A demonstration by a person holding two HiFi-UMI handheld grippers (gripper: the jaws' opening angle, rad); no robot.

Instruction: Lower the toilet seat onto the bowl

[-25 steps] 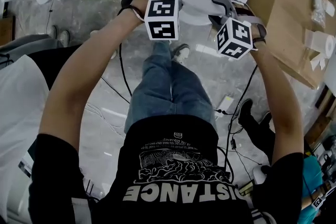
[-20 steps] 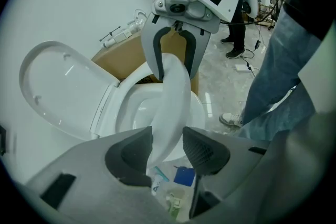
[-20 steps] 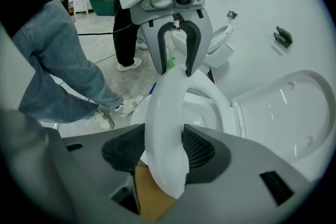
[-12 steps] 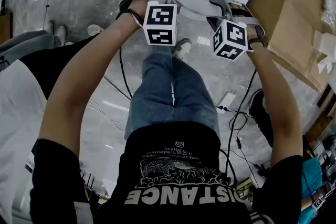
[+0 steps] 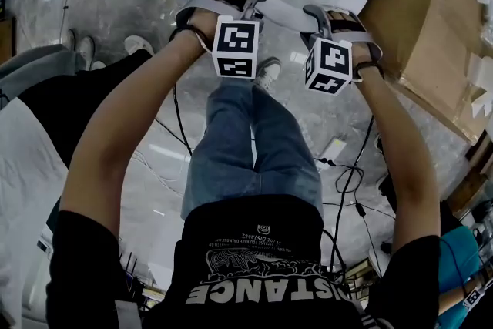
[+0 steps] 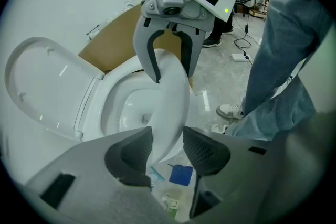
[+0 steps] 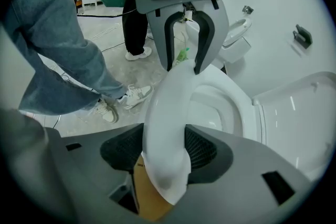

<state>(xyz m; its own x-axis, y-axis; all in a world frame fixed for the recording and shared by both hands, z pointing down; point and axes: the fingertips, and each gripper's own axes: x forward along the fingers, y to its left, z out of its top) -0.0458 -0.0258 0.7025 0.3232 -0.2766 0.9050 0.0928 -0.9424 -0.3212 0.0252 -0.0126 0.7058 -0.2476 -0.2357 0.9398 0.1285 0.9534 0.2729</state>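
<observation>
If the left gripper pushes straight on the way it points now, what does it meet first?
The toilet seat: its front edge lies between the left gripper's jaws, dead ahead. Behind the seat comes the toilet bowl, though how far beyond is hard to judge from this view.

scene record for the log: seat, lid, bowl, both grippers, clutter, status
seat: tilted, front edge above the bowl
lid: up
left gripper: shut on seat front
right gripper: jaws have just been opening; seat between them, touching both sides
clutter: cardboard box beside the bowl
status: seat not yet down
</observation>
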